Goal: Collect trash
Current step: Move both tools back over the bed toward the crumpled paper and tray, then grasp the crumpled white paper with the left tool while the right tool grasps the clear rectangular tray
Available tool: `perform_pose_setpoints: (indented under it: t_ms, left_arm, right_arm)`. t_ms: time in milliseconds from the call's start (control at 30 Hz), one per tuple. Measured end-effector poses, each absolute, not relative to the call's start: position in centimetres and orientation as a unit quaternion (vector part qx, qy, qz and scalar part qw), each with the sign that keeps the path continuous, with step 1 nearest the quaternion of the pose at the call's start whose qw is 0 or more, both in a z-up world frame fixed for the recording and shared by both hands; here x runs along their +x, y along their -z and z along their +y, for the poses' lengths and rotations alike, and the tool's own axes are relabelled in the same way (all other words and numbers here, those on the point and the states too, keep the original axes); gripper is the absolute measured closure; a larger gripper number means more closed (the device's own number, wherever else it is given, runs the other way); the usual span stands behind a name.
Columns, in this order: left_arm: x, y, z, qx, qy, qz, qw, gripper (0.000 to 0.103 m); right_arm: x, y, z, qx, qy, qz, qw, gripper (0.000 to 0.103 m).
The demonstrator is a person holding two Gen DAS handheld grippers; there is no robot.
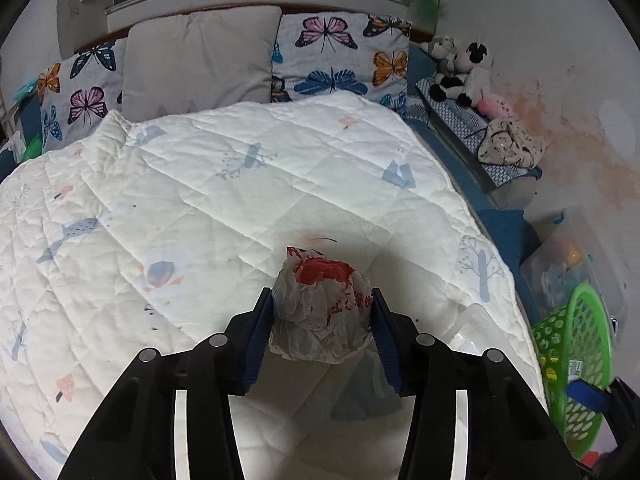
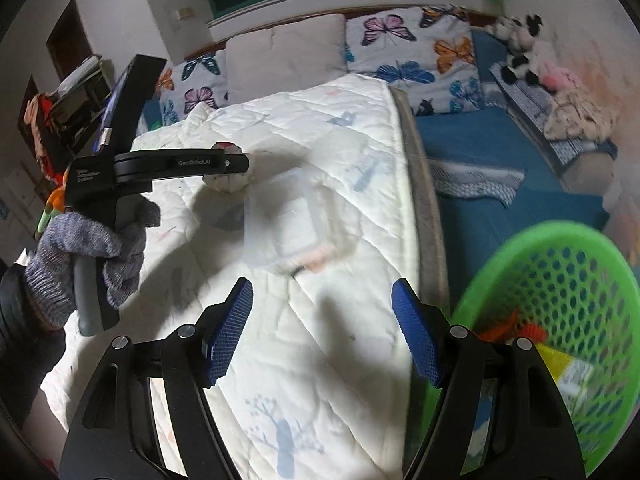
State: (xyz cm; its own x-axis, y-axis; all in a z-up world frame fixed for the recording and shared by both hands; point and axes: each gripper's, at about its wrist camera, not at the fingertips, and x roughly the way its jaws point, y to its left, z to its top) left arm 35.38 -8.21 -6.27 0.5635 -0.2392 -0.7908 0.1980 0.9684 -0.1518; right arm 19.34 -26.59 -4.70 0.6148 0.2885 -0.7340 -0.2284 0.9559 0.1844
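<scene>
One crumpled plastic bag [image 1: 322, 304] pinched in left tongs [image 1: 322, 300], right tongs [image 2: 322, 304] wide and empty, one green basket [image 2: 560, 280], one clear container [image 2: 300, 224].

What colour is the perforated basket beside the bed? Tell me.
Bright green. The basket shows best in the right wrist view, at lower right.

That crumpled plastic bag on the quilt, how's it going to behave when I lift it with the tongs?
The crumpled plastic bag looks thin and wrinkled, so it is probably very light and will likely squash rather than resist. The left tongs already have their pads against both its sides, and its slick film might slip if pinched loosely. Balled up on the soft quilt, it seems unlikely to roll far.
</scene>
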Motion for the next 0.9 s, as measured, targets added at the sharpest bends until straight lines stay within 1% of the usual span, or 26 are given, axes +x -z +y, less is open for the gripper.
perform_pose_setpoints:
  t_ms: [300, 500, 667, 733, 900]
  left_arm:
    - [33.5, 3.8, -4.7, -0.049, 0.120, 0.425, 0.896, 0.057]
    - [32.6, 3.5, -3.2, -0.050, 0.116, 0.425, 0.896, 0.057]
    - [32.0, 3.4, -2.4, -0.050, 0.117, 0.423, 0.897, 0.057]
    - [31.8, 3.4, -2.4, -0.049, 0.118, 0.423, 0.897, 0.057]
    - [31.2, 3.4, -2.6, -0.045, 0.123, 0.423, 0.896, 0.057]
  right_arm:
    - [23.2, 5.1, -23.7, 0.009, -0.173, 0.423, 0.890, 0.031]
    - [25.3, 6.0, -22.5, -0.009, -0.176, 0.436, 0.883, 0.032]
    - [26.4, 7.0, -21.7, -0.022, -0.177, 0.448, 0.876, 0.037]
    - [26.7, 7.2, -21.5, -0.024, -0.176, 0.451, 0.875, 0.041]
    - [26.0, 6.8, -21.6, -0.025, -0.176, 0.442, 0.879, 0.044]
